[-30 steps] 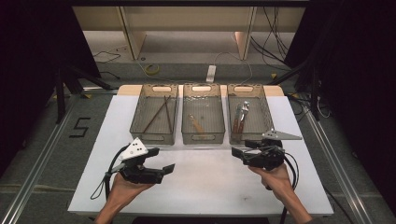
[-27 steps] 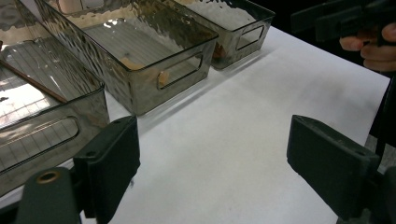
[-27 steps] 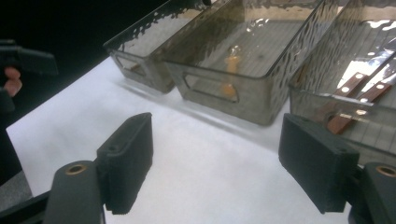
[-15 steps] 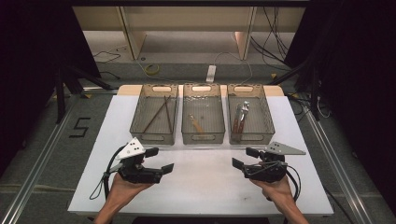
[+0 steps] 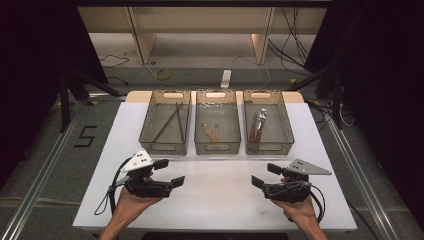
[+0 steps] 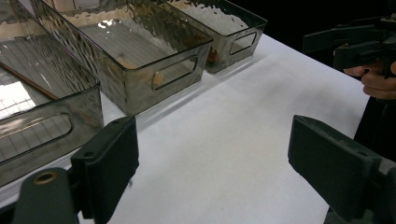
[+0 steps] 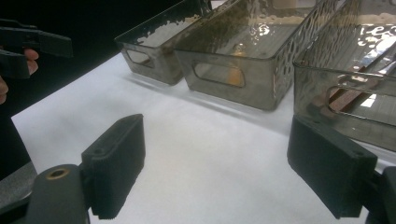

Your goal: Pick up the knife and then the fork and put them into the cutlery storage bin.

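Note:
Both grippers hover over the white table (image 5: 215,200) near its front edge, each held in one hand. My left gripper (image 5: 170,172) stands open with nothing between its jaws; in its own view the left gripper (image 6: 219,168) frames bare tabletop. My right gripper (image 5: 265,175) is open too; its jaws have just been opening, and the right gripper (image 7: 219,168) has only tabletop between them. The two point inward, toward each other and the bins.
Three smoky clear bins stand in a row at the back. The left bin (image 5: 165,148) holds thin brown sticks, the middle bin (image 5: 217,148) a small wooden piece, the right bin (image 5: 272,148) metal-and-wood utensils. Dark floor and cables surround the table.
The right gripper has come back from near the right bin toward the front edge and sunk a little, its jaws spreading wider. The left gripper has stayed put.

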{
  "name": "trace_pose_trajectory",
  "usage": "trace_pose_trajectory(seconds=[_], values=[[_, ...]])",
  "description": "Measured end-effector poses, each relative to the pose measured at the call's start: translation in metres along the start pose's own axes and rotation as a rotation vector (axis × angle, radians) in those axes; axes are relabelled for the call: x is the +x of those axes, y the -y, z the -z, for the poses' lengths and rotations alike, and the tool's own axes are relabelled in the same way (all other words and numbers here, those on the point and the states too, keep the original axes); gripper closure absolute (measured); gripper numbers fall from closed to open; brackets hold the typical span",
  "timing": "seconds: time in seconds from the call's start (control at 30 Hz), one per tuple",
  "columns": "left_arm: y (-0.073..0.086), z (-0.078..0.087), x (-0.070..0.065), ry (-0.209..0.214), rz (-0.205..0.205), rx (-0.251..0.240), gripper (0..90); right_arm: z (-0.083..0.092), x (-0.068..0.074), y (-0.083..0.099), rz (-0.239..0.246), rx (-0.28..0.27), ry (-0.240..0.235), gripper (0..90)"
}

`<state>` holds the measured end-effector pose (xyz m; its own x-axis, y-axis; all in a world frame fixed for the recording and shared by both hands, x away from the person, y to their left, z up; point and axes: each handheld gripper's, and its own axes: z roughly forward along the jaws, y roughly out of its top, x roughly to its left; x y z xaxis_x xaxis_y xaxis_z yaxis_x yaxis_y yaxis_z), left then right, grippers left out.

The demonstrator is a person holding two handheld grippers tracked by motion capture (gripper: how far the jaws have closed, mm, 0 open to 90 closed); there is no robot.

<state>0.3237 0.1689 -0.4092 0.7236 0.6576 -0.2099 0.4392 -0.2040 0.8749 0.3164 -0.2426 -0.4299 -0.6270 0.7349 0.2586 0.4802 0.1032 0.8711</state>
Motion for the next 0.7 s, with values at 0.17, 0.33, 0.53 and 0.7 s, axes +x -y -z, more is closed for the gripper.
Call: trace_pose_trajectory(seconds=[0.17,0.33,0.53,0.7], values=[[0.0001,-0.0003,0.0004,0.000,0.003,0.002,15.8,-0.0008,0.0003,0.0006,0.012,0.003,0.007,19.5],[-0.0001,0.0002,0.0006,-0.001,0.002,-0.003,15.8,0.0002,0.0001,0.0003,0.009,-0.005,0.007,19.4],[0.0000,0.0006,0.0006,-0.003,0.001,-0.005,15.9,0.0001,0.0004,0.0004,0.013,-0.006,0.009,19.4],[0.0000,0.0005,0.0012,-0.003,0.002,-0.004,15.8,-0.0001,0.0009,0.0005,0.017,-0.008,0.010,19.4]])
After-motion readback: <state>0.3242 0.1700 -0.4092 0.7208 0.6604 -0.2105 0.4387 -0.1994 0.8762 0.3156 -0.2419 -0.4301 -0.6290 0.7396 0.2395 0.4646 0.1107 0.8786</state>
